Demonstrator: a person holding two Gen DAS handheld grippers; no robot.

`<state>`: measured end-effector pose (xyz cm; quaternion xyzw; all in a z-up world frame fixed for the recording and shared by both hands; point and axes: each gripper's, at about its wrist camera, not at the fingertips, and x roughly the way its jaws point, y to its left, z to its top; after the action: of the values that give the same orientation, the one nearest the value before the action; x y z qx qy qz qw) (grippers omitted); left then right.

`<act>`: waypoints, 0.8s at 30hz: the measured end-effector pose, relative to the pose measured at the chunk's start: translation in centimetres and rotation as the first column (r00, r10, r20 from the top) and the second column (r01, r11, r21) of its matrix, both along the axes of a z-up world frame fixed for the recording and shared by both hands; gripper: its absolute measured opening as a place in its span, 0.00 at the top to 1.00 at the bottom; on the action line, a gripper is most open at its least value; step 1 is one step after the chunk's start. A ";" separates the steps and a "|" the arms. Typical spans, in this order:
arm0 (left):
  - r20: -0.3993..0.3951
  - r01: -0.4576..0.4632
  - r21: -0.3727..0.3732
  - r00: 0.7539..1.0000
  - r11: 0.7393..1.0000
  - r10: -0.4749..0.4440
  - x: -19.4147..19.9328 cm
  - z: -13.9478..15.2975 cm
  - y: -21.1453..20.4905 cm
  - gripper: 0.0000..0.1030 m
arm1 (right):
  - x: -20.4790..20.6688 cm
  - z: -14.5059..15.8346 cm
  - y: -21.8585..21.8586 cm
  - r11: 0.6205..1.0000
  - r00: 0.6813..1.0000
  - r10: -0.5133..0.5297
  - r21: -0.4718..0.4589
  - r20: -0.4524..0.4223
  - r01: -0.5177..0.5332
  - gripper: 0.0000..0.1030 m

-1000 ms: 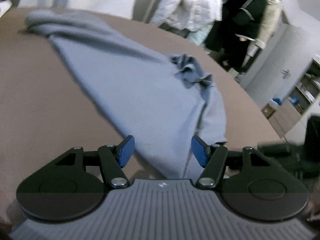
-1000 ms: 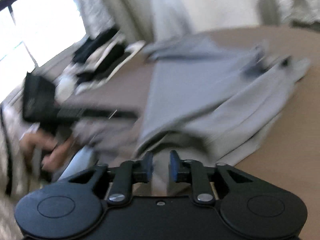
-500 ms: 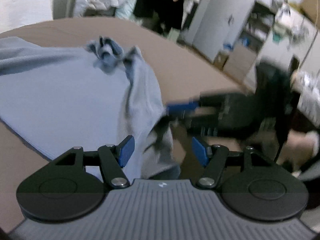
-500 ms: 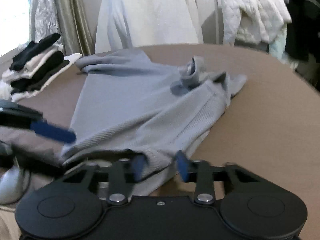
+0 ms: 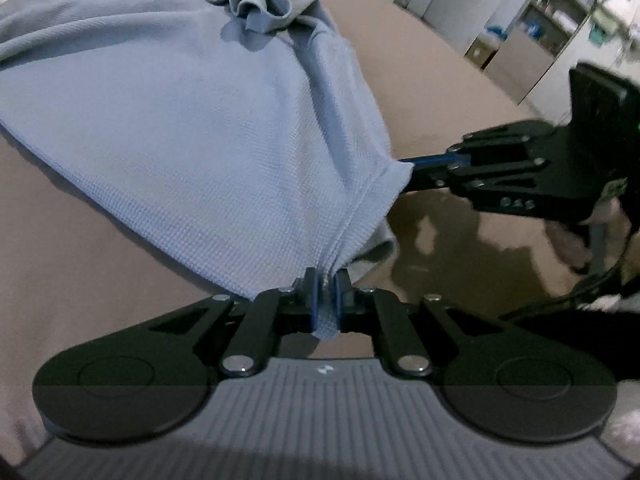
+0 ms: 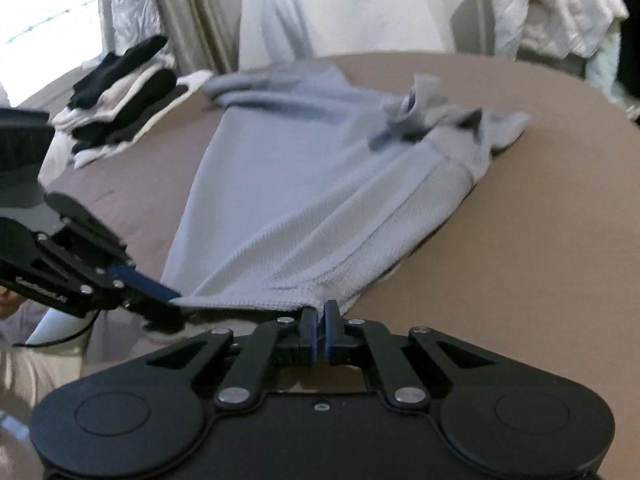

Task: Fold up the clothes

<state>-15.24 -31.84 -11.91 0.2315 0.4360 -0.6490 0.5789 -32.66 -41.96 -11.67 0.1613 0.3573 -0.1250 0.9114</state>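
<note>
The grey-blue sweater (image 5: 192, 128) lies spread on the brown desk (image 5: 80, 280), filling the upper left of the left wrist view, its bunched collar (image 5: 256, 0) at the top. The left claw (image 5: 325, 300) is clenched on one corner of the hem at lower centre of that view. The right claw (image 6: 319, 328) is clamped on the other hem corner, at lower centre of its own view, so the hem stretches between them. The step appears to be the first fold, carrying the hem toward the collar. To do it well, both claws should likely lift together, keep the hem taut and level, and lay it square to the shoulders. A stack of folded clothes (image 6: 116, 96) sits at upper left of the right wrist view, well apart.
</note>
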 end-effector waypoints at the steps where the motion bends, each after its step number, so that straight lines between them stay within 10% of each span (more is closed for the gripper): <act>1: -0.004 0.003 -0.007 1.000 1.000 -0.003 0.1 0.3 0.1 0.90 | 0.0 0.0 0.0 1.000 1.000 0.011 0.005 -0.005 -0.011 0.97; 6: -0.018 0.046 -0.079 0.999 0.996 -0.048 1.3 2.3 0.7 0.55 | -0.6 0.2 -1.9 0.998 0.996 0.054 0.039 -0.077 -0.052 0.86; 12: 0.008 -0.033 -0.227 0.999 0.973 0.036 2.4 6.8 -0.7 0.47 | -1.5 3.5 -5.7 0.997 0.996 0.019 -0.073 0.086 -0.013 0.58; 14: 0.117 0.001 -0.242 0.993 0.970 0.028 0.9 7.7 -2.7 0.29 | -0.2 5.1 -7.1 0.986 0.990 0.051 -0.166 0.133 -0.029 0.47; 17: 0.244 -0.042 -0.145 0.967 0.989 0.077 0.7 5.3 -6.3 0.30 | 3.3 6.1 -9.9 0.974 0.990 0.043 -0.228 0.136 -0.011 0.42; 24: 0.135 -0.187 -0.052 0.972 0.981 0.193 3.0 -1.0 -5.6 0.32 | 12.2 1.9 -12.3 0.904 0.989 0.103 -0.403 -0.110 -0.139 0.42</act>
<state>-12.28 -37.47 -12.91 0.2221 0.4021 -0.5812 0.6717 -20.50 -54.22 -9.77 -0.0613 0.3714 -0.1470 0.9147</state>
